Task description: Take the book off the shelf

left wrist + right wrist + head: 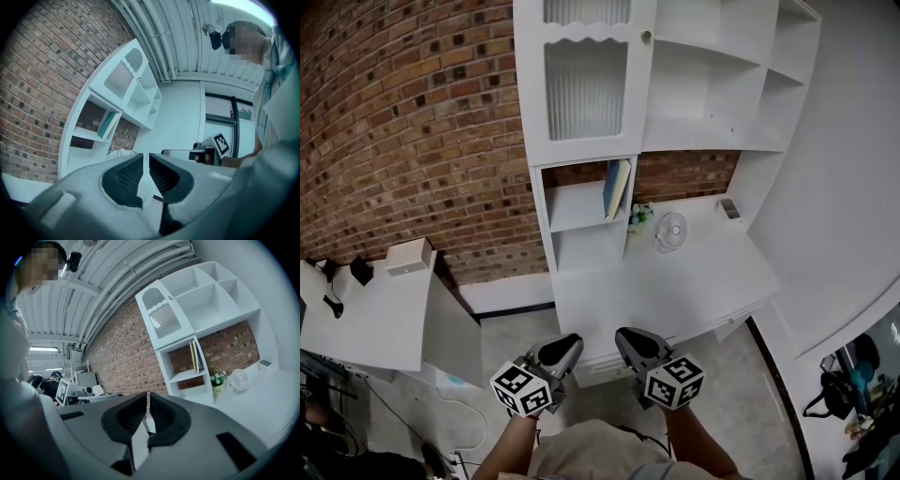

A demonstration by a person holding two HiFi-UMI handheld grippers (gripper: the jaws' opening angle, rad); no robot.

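Note:
A blue book with a yellow edge leans in the upper open compartment of the white shelf unit, far ahead of both grippers. It appears teal in the left gripper view and stands on its shelf in the right gripper view. My left gripper is held low near the person's body, its jaws almost together with nothing between them. My right gripper hangs beside it, shut and empty. Neither touches the shelf.
A white desk runs out from the shelf; on it are a small fan, a flower pot and a small grey device. A ribbed-glass cabinet door is above the book. A side table with a box stands left.

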